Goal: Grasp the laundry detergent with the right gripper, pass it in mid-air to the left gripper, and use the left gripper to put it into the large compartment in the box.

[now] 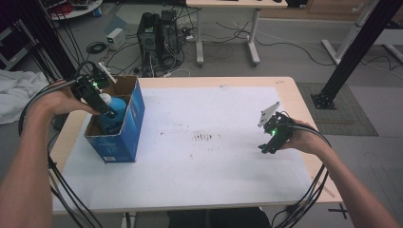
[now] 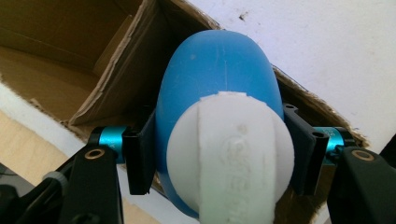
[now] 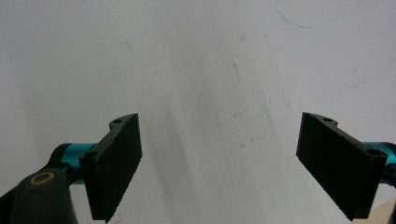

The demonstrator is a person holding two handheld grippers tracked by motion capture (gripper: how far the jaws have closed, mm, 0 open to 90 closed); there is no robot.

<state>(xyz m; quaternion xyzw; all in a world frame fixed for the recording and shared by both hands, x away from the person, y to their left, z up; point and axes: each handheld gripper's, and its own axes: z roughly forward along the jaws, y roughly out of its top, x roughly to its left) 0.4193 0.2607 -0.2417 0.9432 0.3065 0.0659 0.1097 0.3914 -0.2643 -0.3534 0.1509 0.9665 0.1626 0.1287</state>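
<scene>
Gripping state, left claw (image 2: 219, 154): the two black jaws are pressed against opposite sides of a blue bottle (image 2: 217, 84), just below its white cap (image 2: 231, 154); one bottle is counted.
Bottle look: a rounded, smooth blue body is seen, topped by a round white cap with a raised strap across it bearing embossed lettering too blurred to be read.
Bottle place: it is held in the open top of a blue cardboard box (image 1: 130, 126), brown inside, with its lower part down in the box and its cap upward.
Left hand (image 1: 64, 99): the forearm is brought in from the lower left, and the claw (image 1: 107, 110) is angled down into the box.
Right claw (image 3: 219, 154): the jaws are spread wide with nothing between them, and are pointed at the white sheet (image 3: 196, 60).
Right hand (image 1: 304, 137): it is held low over the right part of the bench (image 1: 304, 109), well apart from the box, with the right claw (image 1: 266, 147) tilted down and leftward.
Box place: one box stands on the left part of the white sheet (image 1: 204, 166) covering the bench.
Sheet marks: a patch of dark specks (image 1: 204, 137) is seen near the middle.
Beyond the bench: computer towers (image 1: 159, 35) and cables are seen on the floor.
</scene>
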